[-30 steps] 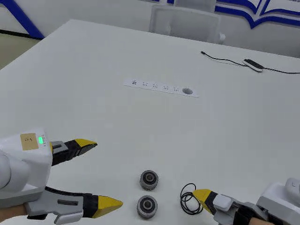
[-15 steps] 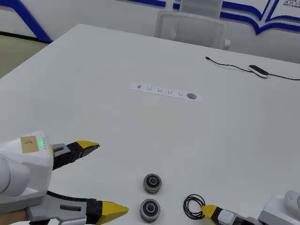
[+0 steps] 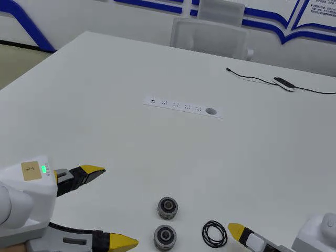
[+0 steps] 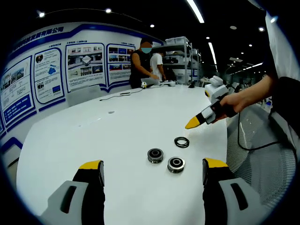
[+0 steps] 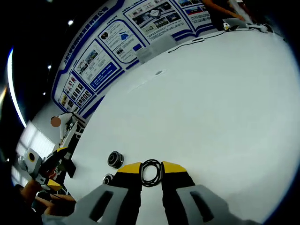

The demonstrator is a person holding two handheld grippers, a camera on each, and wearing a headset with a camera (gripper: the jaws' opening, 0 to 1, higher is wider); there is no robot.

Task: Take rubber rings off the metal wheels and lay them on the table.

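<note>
Two metal wheels stand side by side on the white table, the far wheel (image 3: pixel 167 207) (image 4: pixel 155 155) (image 5: pixel 115 159) and the near wheel (image 3: pixel 165 237) (image 4: pixel 176 164) (image 5: pixel 108 178). Black rubber rings (image 3: pixel 214 233) (image 4: pixel 182 141) (image 5: pixel 151 173) lie loose on the table to their right. My left gripper (image 3: pixel 108 206) (image 4: pixel 153 165) is wide open left of the wheels, holding nothing. My right gripper (image 3: pixel 236 231) (image 4: pixel 193 124) (image 5: pixel 152 167) sits just right of the rings, jaws a narrow gap apart, with nothing held; the rings lie just beyond its tips.
A white power strip (image 3: pixel 181 106) is set in the table's middle. A small dark device with a cable (image 3: pixel 283 82) lies at the far right. A white chair (image 3: pixel 210 34) stands behind the far edge. People (image 4: pixel 143 61) stand at the table's far end.
My right gripper has drawn back from the rings toward the lower right, leaving them on the table. The head camera has shifted. The left gripper has barely moved.
</note>
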